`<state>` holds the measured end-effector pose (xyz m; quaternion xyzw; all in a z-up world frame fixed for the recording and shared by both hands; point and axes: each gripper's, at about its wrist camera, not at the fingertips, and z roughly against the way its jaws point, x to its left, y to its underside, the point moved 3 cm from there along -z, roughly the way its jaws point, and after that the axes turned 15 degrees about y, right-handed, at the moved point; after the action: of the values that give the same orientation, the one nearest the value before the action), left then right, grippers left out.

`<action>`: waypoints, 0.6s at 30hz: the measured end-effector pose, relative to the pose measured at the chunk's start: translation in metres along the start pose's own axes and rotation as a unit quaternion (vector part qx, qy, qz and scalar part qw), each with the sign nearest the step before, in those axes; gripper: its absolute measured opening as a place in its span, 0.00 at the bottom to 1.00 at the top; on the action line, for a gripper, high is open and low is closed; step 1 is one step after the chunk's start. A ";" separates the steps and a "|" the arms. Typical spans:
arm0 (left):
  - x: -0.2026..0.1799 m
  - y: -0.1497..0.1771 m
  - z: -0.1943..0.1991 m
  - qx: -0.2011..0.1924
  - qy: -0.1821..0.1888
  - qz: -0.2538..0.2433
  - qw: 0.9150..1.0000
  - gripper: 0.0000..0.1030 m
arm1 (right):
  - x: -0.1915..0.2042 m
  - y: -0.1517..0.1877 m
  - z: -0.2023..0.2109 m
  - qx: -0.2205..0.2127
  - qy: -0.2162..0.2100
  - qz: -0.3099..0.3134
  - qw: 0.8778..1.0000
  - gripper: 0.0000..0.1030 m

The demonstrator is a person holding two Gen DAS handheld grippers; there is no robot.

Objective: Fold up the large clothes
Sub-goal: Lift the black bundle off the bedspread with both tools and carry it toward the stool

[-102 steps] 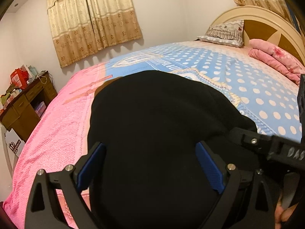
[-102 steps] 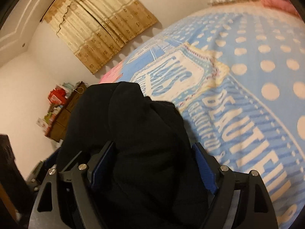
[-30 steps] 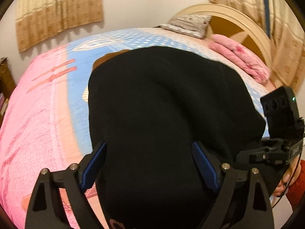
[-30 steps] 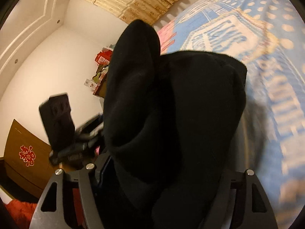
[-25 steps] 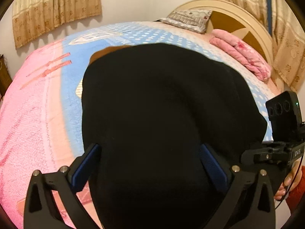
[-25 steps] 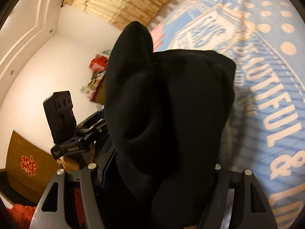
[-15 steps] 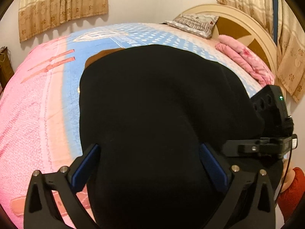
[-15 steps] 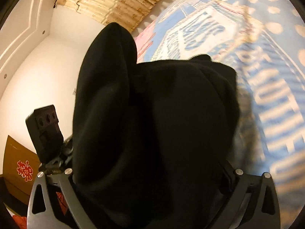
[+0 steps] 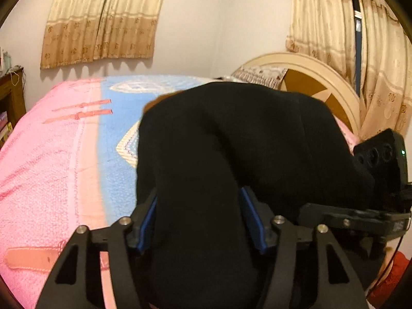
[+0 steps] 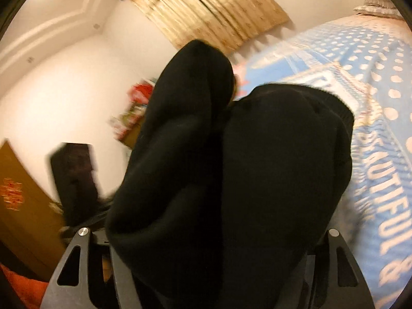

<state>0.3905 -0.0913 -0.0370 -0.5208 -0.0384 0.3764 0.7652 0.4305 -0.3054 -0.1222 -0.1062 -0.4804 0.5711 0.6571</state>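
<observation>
A large black garment (image 9: 231, 141) is bunched and lifted above the bed (image 9: 51, 159). My left gripper (image 9: 198, 221) is shut on a thick fold of it, blue pads pressing both sides. In the right wrist view the same black garment (image 10: 244, 167) fills the middle and hides my right gripper's fingers; my right gripper (image 10: 206, 257) appears shut on it. The right gripper's body (image 9: 360, 216) shows at the right of the left wrist view.
The bed has a pink and blue blanket with white dots (image 10: 381, 82). A rounded headboard (image 9: 309, 77) and pillow (image 9: 260, 74) stand at the far end. Curtains (image 9: 103, 20) hang on the wall. A wooden desk (image 9: 10, 95) stands at the left.
My left gripper has closed from wide open onto a fold of the garment. Both grippers have lifted the garment higher off the bed.
</observation>
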 end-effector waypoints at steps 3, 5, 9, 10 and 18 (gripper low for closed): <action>-0.019 -0.002 0.010 -0.010 0.010 -0.002 1.000 0.48 | 0.018 0.001 0.017 -0.007 -0.008 0.008 1.000 0.66; -0.025 0.001 0.012 -0.006 0.016 0.002 1.000 0.48 | 0.023 0.002 0.023 -0.004 -0.022 -0.004 1.000 0.66; -0.026 0.003 0.004 0.040 0.028 0.002 0.999 0.49 | 0.005 0.014 0.031 0.019 0.024 -0.020 0.999 0.61; -0.026 0.000 0.003 0.046 0.038 0.012 0.998 0.55 | -0.009 0.020 0.032 0.025 0.028 -0.041 0.998 0.59; 0.026 -0.007 -0.029 0.143 0.130 0.048 0.980 1.00 | -0.097 0.069 0.040 0.030 -0.009 -0.170 0.985 0.56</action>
<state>0.4261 -0.0984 -0.0526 -0.4520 0.1405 0.3432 0.8113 0.3669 -0.3824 -0.1984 0.0017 -0.4802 0.4659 0.7432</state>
